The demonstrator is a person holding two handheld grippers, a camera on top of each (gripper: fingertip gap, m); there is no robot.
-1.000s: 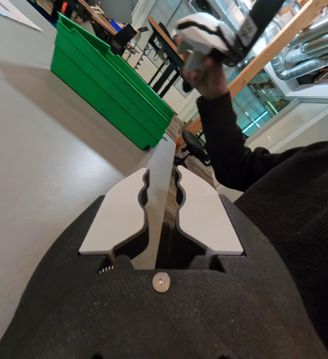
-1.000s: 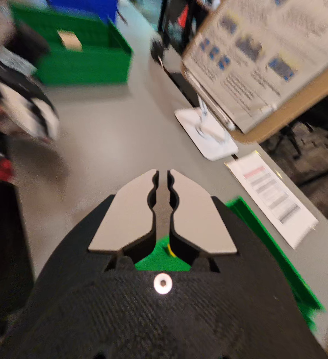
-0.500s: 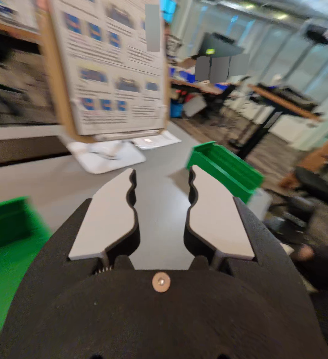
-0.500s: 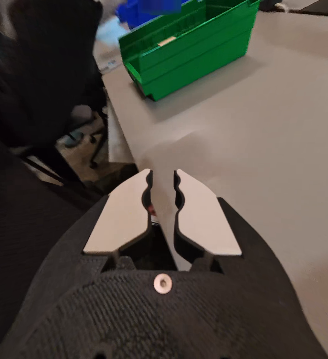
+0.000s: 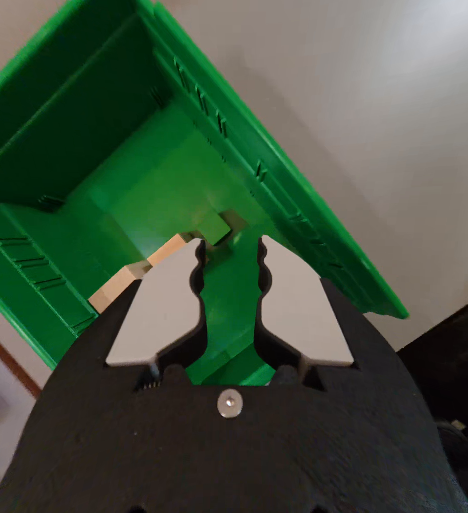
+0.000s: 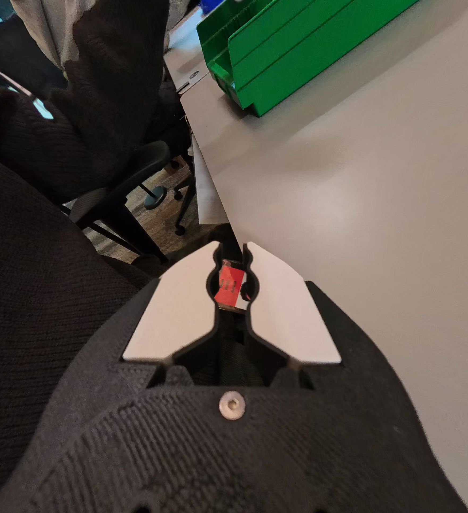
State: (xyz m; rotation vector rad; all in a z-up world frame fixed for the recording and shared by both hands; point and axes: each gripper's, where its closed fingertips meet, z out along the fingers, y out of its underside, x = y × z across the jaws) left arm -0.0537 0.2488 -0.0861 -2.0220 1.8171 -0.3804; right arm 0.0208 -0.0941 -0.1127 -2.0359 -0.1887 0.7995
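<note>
A: Biggest first?

B: Flat grey table (image 6: 366, 222), running off to the upper right in the right wrist view. On it, a long green plastic bin (image 6: 296, 55), well apart from the right gripper.

A: And on the left side?

B: Changed completely in half a second. Was facing a poster board and the room; now looks straight down into an open green plastic bin with ribbed walls (image 5: 60, 111). Hard to say whether it is the same bin as the far one.

A: Beside the table?

B: Black knit sleeve (image 6: 33, 277) filling the left of the right view, and a black office chair (image 6: 133, 172) behind it.

A: Grippers?

B: Left gripper (image 5: 230, 241) hangs over the bin floor, fingers spread, nothing between them. Right gripper (image 6: 231, 245) sits over the table edge, fingers parted by only a narrow gap, pinching nothing; turned little since half a second ago.

A: Inside the bin?

B: Pale wooden blocks (image 5: 169, 249) on the floor, just beyond the left fingertip and partly hidden by it. Laid end to end, long axis running from lower left to upper right. At the upper end, a small green block (image 5: 213, 227), touching or overlapping them.

A: Smallest?

B: Red and white card (image 6: 228, 286), seen through the right gripper's gap, lying beyond it.
</note>
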